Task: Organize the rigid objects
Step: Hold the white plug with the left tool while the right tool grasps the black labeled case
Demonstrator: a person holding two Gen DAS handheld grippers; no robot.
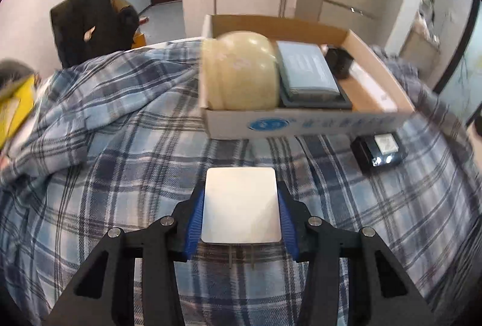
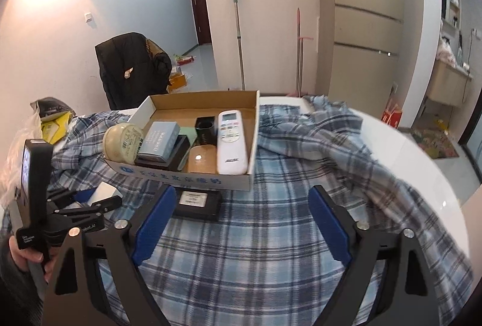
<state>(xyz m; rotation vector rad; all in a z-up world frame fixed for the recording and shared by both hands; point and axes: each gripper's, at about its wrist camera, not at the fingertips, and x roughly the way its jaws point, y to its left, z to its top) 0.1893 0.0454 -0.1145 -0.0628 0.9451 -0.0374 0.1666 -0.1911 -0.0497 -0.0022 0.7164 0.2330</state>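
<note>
**Mia:** Two grippers are here. What is the left gripper doing?

**Ben:** Its jaws are squeezed on a flat white block. The block sits right between the blue pads, up off the blanket.

**Mia:** Where should the block go?

**Ben:** I think into the cardboard box. The box is straight ahead of the left jaws, a little way off. A round cream jar fills the box corner right in front of them. A blue-grey case lies beside the jar. The free floor of the box is further to the right, so I guess the block must go up and to the right.

**Mia:** And the right gripper?

**Ben:** Its jaws are wide open with nothing in them. A small black box lies on the blanket just past the left pad, close to the cardboard box wall. Its long side runs across the jaws.

**Mia:** Which gripper is closer to it?

**Ben:** The right one, I think. A white remote is already in the cardboard box.
</note>
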